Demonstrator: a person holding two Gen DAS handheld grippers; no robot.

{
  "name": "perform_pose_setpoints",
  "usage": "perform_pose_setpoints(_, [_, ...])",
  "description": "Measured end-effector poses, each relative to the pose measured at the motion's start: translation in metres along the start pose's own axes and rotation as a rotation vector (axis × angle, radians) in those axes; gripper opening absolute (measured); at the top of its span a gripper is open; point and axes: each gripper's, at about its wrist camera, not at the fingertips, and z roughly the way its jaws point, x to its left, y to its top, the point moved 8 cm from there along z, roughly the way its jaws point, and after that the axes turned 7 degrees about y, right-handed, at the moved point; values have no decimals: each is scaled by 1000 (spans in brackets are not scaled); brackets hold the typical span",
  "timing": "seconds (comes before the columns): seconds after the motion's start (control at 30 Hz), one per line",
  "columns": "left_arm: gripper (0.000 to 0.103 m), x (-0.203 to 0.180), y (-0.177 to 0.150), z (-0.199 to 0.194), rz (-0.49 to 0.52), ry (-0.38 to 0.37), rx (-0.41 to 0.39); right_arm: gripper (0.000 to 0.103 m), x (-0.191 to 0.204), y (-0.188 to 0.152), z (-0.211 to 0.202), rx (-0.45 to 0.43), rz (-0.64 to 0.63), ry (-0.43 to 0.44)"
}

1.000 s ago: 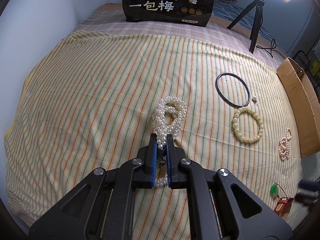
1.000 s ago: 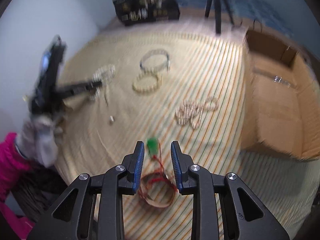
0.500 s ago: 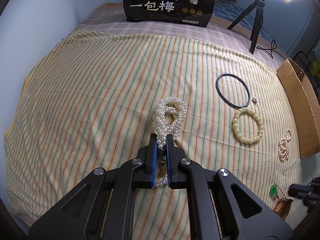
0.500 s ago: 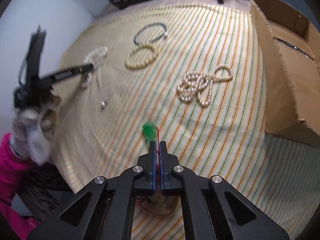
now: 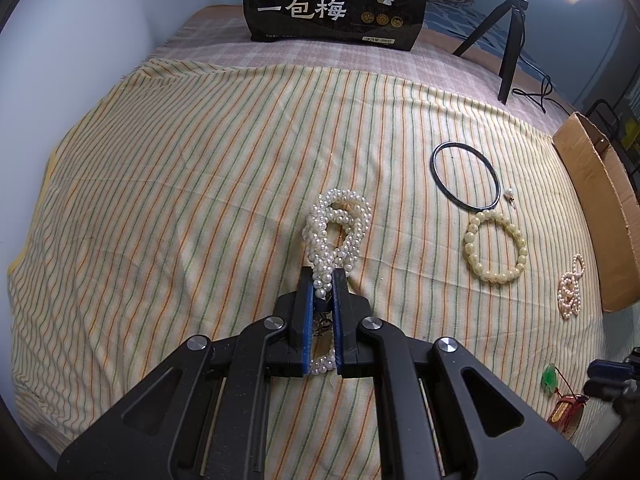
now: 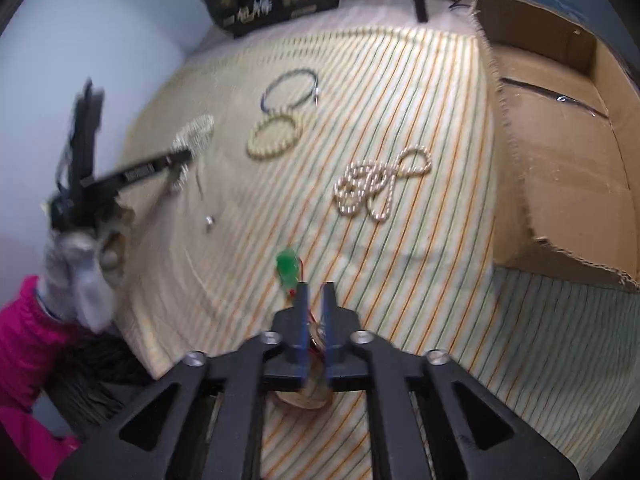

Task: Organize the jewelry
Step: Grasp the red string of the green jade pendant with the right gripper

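Note:
My left gripper [image 5: 322, 280] is shut on a bundle of white pearl strands [image 5: 340, 224], whose loops lie on the striped cloth [image 5: 200, 200] ahead of the fingers. In the right wrist view, my right gripper [image 6: 315, 292] hovers low over a green pendant [image 6: 287, 266] on a red cord. Its jaws are opening with a narrow gap, and the cord runs between them without being pinched. The pendant [image 5: 550, 376] also shows at the lower right of the left wrist view.
A black bangle [image 5: 466, 176], a cream bead bracelet [image 5: 496, 248], a small pearl strand [image 5: 571, 286] and a tiny pearl earring [image 5: 509, 194] lie to the right. An open cardboard box [image 6: 560, 140] borders the right edge. A black bag [image 5: 336, 0] and a tripod [image 5: 512, 32] stand at the back.
The right jaws stood open around the red cord, closed on it, and now stand slightly apart again. The left gripper and its pearls have not moved.

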Motion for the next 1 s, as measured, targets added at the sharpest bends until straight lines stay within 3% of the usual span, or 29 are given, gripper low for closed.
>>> perform_pose_setpoints(0.27, [6, 0, 0, 0, 1, 1, -1, 19, 4, 1, 26, 71, -46, -37])
perform_pose_setpoints(0.3, [6, 0, -1, 0, 3, 1, -2, 4, 7, 1, 29, 75, -55, -25])
perform_pose_setpoints(0.37, [6, 0, -1, 1, 1, 1, -2, 1, 10, 2, 33, 82, -76, -44])
perform_pose_setpoints(0.53, [6, -2, -2, 0, 2, 10, -5, 0, 18, 7, 18, 35, -137, -123])
perform_pose_setpoints(0.63, [6, -3, -2, 0, 4, 14, -7, 0, 17, 5, 11, 35, -143, -105])
perform_pose_setpoints(0.77, [6, -3, 0, 1, -3, 13, -3, 0, 3, 3, 2, 30, -149, -180])
perform_pose_setpoints(1.0, [6, -3, -1, 0, 7, 9, -10, 0, 4, 14, -49, -111, -113, -197])
